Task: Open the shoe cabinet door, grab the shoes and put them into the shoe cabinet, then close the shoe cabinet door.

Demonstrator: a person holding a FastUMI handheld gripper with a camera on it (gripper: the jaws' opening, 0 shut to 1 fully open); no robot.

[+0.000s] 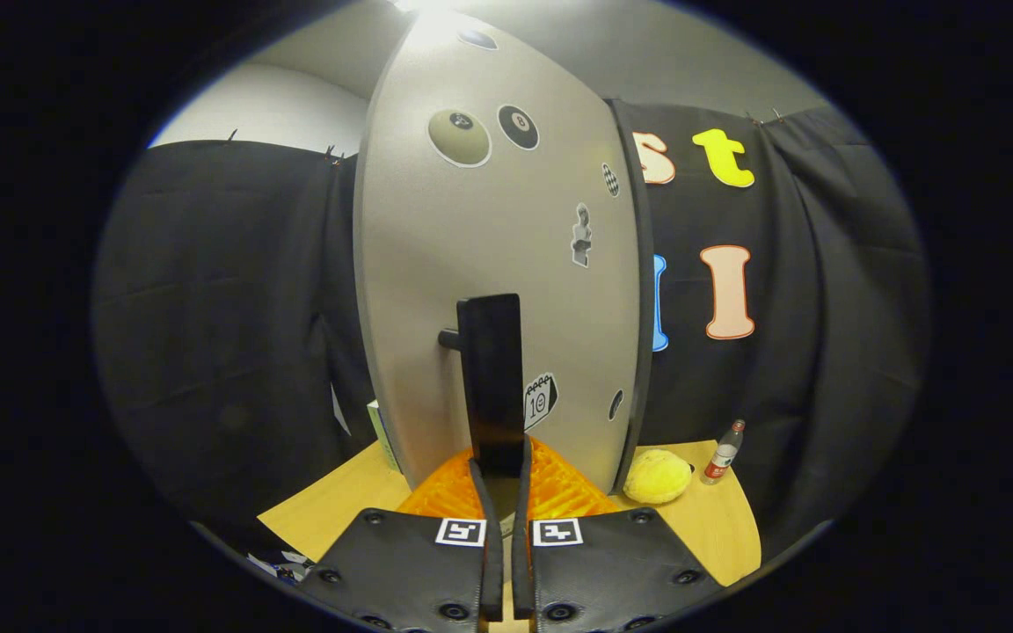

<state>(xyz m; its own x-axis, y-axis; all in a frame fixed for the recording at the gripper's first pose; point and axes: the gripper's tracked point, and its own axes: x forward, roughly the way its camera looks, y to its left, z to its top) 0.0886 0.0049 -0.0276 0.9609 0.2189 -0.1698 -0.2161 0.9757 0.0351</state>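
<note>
Claw [501,470] fingers clamp the tall black bar handle [491,378] of the grey sticker-dotted shoe cabinet door [489,237], giving purchase to swing it. Orange ribbed mat [559,492] lies beneath on the wooden desk [717,527].

Light wooden table [717,527], carrying shoe cabinet [489,264]; to cabinet's right, touching its base, yellow plush toy [657,476]; further right, small upright bottle [724,452].
</note>
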